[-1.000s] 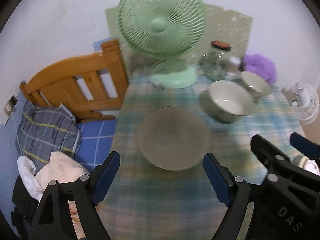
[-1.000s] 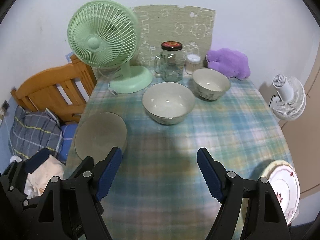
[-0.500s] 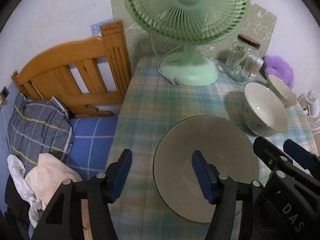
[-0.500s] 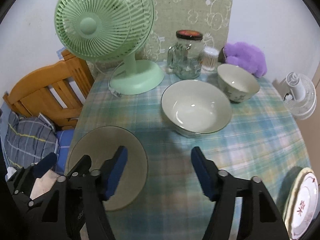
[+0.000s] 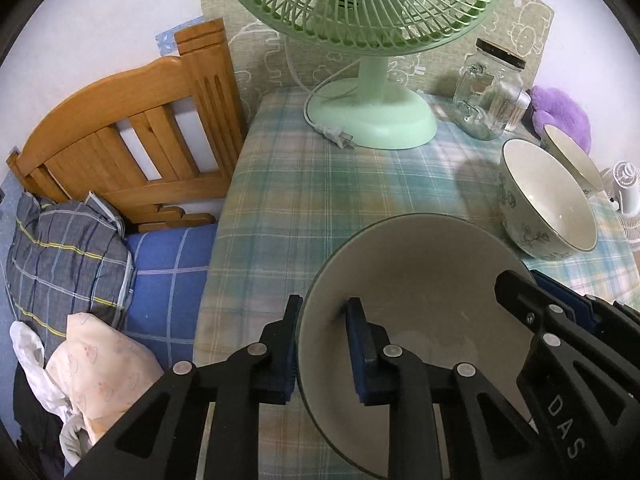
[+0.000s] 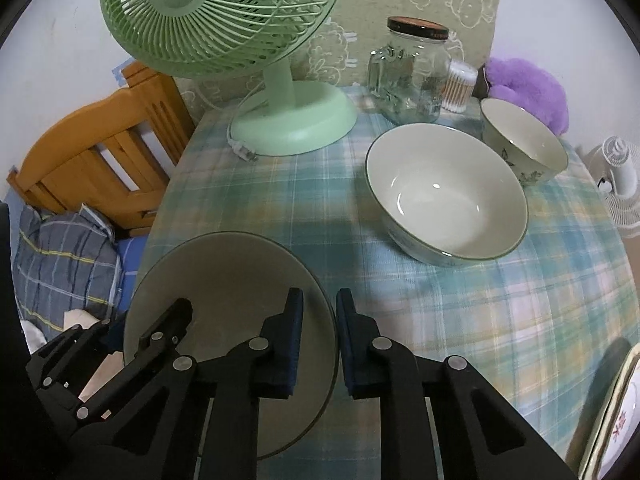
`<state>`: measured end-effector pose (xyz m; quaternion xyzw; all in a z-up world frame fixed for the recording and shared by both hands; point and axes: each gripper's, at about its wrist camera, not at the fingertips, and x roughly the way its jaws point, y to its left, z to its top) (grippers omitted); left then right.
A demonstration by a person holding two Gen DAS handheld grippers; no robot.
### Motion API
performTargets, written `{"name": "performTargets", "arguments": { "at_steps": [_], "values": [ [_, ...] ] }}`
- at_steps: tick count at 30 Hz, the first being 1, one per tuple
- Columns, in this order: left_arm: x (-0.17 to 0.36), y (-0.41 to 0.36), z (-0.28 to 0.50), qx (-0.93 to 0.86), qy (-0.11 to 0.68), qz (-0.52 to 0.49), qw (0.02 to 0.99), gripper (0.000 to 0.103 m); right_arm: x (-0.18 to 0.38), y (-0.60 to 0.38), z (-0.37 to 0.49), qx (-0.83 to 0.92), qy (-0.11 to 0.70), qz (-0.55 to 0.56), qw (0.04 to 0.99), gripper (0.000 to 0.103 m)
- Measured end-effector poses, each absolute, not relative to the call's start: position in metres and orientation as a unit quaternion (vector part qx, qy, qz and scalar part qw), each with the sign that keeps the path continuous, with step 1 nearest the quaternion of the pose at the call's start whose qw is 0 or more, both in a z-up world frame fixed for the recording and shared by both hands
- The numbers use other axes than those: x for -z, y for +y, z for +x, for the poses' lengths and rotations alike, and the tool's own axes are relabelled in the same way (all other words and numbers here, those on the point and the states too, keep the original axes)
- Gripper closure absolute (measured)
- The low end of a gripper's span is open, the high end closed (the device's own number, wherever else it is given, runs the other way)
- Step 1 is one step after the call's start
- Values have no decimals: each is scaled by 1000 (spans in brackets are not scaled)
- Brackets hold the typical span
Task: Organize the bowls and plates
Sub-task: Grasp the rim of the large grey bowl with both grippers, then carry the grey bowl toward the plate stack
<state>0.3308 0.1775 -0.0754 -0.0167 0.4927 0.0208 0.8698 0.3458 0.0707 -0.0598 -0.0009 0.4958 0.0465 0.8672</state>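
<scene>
A grey-green plate [image 5: 420, 272] [image 6: 224, 272] lies on the checked tablecloth near the table's left edge. My left gripper [image 5: 324, 308] [image 6: 152, 316] straddles the plate's left rim, jaws closing, pads pressing on it. My right gripper [image 6: 318, 300] [image 5: 536, 284] does the same on the right rim, one pad inside and one outside. Right of the plate stands a large cream bowl [image 6: 444, 196] [image 5: 548, 200], with a smaller cream bowl [image 6: 524, 148] [image 5: 572, 156] behind it. A white plate with red marks [image 6: 616, 420] sits at the near right edge, partly cut off.
A green desk fan [image 6: 296, 120] with a loose plug, a glass jar [image 6: 412, 72], a tub of cotton swabs [image 6: 460, 88] and a purple plush [image 6: 524, 84] line the table's back. A wooden headboard [image 5: 132, 132] and bedding lie left; a small white fan [image 6: 620, 176] stands right.
Both grippers came down and forward onto the grey-green plate. Their jaws went from wide open to closed on its opposite rims.
</scene>
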Motion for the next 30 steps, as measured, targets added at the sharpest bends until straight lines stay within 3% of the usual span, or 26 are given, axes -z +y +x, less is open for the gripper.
{"name": "performTargets", "arguments": {
  "at_steps": [30],
  "values": [
    [27,125,276,-11,481,-6,877,84,10,19,283,-31,482,3,876,85]
  ]
}}
